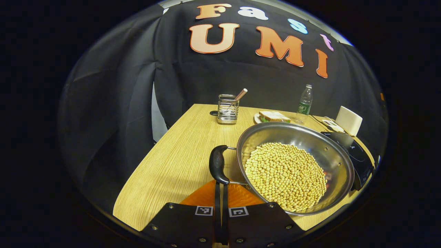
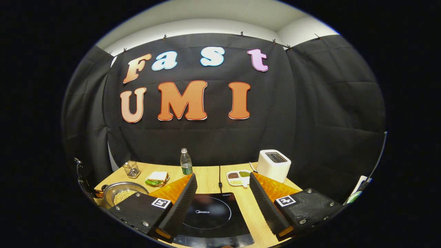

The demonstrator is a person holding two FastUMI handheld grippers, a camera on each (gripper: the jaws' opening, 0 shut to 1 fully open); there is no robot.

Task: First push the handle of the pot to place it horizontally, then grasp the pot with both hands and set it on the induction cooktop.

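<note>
A steel pot point(image 1: 330, 155) holding a heap of pale beans point(image 1: 286, 175) sits on the wooden table point(image 1: 179, 155). Its black handle point(image 1: 218, 164) sticks out on the pot's left side in the left gripper view. My left gripper point(image 1: 221, 184) is shut, fingers pressed together, with the tips right at the handle's near end. The black induction cooktop point(image 1: 360, 160) lies just beyond the pot's right rim. In the right gripper view my right gripper point(image 2: 222, 203) hangs open over the cooktop point(image 2: 210, 213), nothing between its fingers, and the pot point(image 2: 124, 193) shows at the far left.
Along the back stand a wire utensil holder point(image 1: 228, 109), a sandwich on a plate point(image 1: 274, 117), a water bottle point(image 2: 186, 162), a small divided tray of beans point(image 2: 238, 177) and a white toaster point(image 2: 274, 165). The table's left edge point(image 1: 137, 172) runs close to the handle.
</note>
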